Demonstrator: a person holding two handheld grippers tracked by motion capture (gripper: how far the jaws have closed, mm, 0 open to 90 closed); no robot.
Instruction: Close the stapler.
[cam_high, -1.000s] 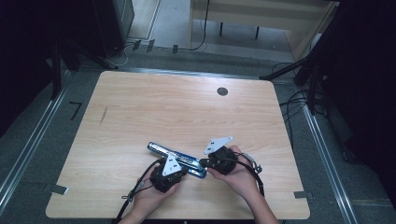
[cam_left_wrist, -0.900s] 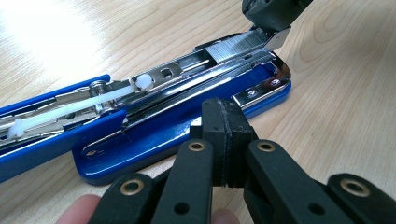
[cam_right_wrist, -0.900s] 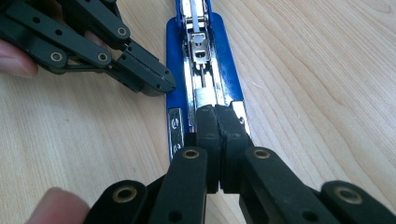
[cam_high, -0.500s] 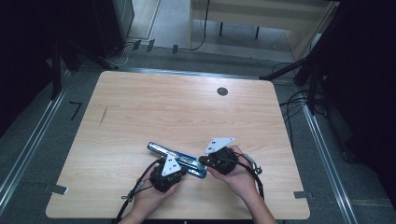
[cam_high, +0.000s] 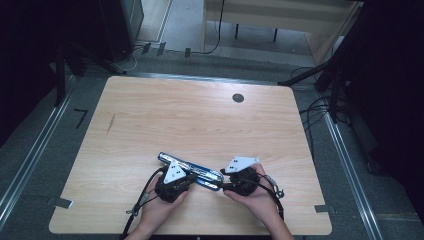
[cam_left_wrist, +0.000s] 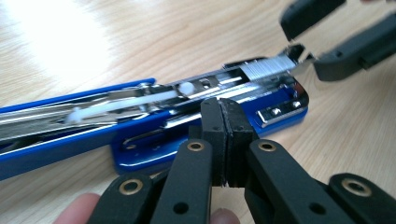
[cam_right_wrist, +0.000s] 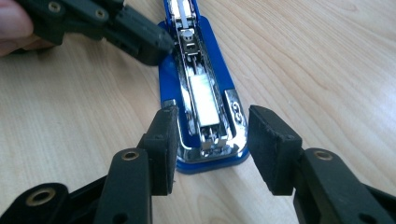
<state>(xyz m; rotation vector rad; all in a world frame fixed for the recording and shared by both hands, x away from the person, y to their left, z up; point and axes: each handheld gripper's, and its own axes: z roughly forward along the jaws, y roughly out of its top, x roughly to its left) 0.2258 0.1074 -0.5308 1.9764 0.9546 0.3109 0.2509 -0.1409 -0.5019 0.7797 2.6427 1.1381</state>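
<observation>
Blue stapler (cam_high: 190, 171) lying flat on the wooden table (cam_high: 200, 120), close to the near edge, about midway between the two near corners. Opened up, with the shiny metal track and a short row of staples (cam_left_wrist: 266, 67) showing inside. One end pointing off toward the left edge, the other toward the right near corner.

Left gripper (cam_high: 172, 185) held in a hand (cam_high: 157, 207), just beside the stapler on its near side. Jaws pressed tight together, nothing seen between them. Tips right up against the blue side of the stapler in the left gripper view (cam_left_wrist: 226, 140); touching or just short of it, hard to tell.

Right gripper (cam_high: 227, 181) held in the other hand (cam_high: 255, 197), at the right-hand end of the stapler. Jaws wide apart, one on each side of that end, in the right gripper view (cam_right_wrist: 212, 149). One black pad (cam_right_wrist: 163, 140) right beside the blue base, the other (cam_right_wrist: 271, 149) a little way off. Not squeezing anything.

Small dark round hole (cam_high: 238, 98) near the far edge of the table, well away from the stapler.
</observation>
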